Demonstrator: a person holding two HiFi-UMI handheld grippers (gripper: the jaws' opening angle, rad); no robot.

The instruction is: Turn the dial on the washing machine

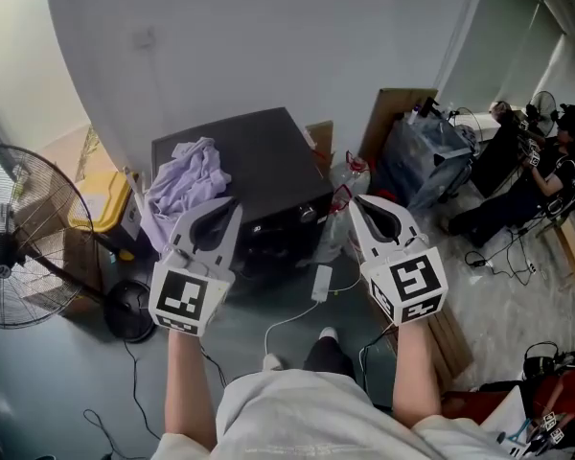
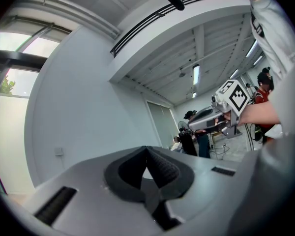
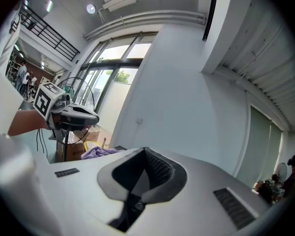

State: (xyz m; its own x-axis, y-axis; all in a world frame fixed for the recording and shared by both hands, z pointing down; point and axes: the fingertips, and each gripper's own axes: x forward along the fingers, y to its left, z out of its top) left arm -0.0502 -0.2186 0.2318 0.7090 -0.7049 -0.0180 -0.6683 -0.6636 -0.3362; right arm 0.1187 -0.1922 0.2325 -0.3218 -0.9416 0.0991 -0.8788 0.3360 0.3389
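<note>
The washing machine [image 1: 259,171] is a low black box against the white wall, below and ahead of both grippers. I cannot make out its dial. A lilac cloth [image 1: 182,185] lies bunched on its left top corner, and the cloth [image 3: 101,152] also shows in the right gripper view. My left gripper [image 1: 233,203] is held level in the air above the machine's front left, shut and empty. My right gripper [image 1: 356,199] hangs level off the front right corner, also shut and empty. Each gripper view shows closed pads, the left gripper [image 2: 146,149] and the right gripper [image 3: 145,150], and wall beyond.
A standing fan [image 1: 19,238] and a yellow box [image 1: 101,199] are at the left. A blue-grey bag [image 1: 426,151] and cardboard stand right of the machine. A white power strip [image 1: 321,283] with its cable lies on the floor in front. Seated people [image 1: 537,171] work at the far right.
</note>
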